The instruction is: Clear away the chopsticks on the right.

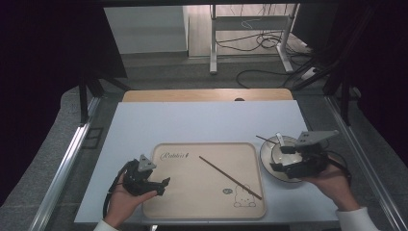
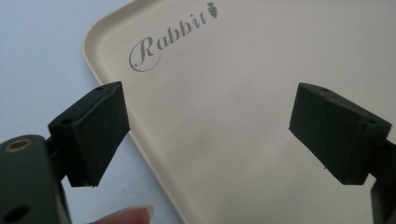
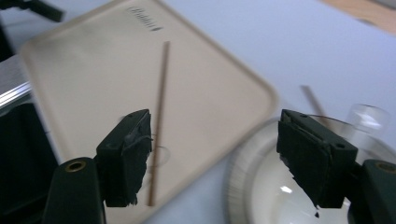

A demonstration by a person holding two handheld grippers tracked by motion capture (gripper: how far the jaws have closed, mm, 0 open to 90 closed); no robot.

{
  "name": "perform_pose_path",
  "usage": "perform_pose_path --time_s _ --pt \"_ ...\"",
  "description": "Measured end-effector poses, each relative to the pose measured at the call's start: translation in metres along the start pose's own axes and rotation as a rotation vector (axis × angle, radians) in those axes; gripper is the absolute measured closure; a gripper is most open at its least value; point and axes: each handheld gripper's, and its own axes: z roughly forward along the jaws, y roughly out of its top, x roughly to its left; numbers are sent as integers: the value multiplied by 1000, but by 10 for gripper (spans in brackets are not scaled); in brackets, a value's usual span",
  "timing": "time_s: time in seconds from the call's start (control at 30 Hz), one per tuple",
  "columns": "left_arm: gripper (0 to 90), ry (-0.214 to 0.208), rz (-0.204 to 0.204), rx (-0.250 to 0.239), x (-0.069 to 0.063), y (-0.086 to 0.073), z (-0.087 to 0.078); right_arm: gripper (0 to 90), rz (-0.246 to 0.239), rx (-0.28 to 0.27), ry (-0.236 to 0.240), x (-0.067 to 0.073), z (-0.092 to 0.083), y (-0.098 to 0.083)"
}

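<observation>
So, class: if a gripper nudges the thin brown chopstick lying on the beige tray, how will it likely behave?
The thin brown chopstick looks straight and slender, so probably stiff and light. Lying flat on the smooth beige tray, it would likely slide or roll rather than tip. Its thinness may make pinching it off the flat surface awkward.

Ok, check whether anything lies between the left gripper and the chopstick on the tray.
Nothing visible does. The left gripper sits open at the tray's left edge, and only bare tray surface separates it from the chopstick, which lies diagonally across the tray's middle. The right gripper is over the bowl, off to the side.
</observation>
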Motion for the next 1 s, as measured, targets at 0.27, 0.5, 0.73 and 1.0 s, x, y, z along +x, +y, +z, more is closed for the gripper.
perform_pose_path --time_s 0.27,0.5,0.73,1.0 --pt "122 -3 3 3 0 0 -1 335 97 49 -229 -50 -41 -23" --pt "122 1 -1 5 1 1 -1 398 155 164 -328 -89 -45 -64" --pt "127 -3 -4 2 0 1 -2 484 114 308 -326 -106 -25 -81" --pt "127 -2 -7 3 1 -1 -3 592 66 477 -294 -118 -3 -76"
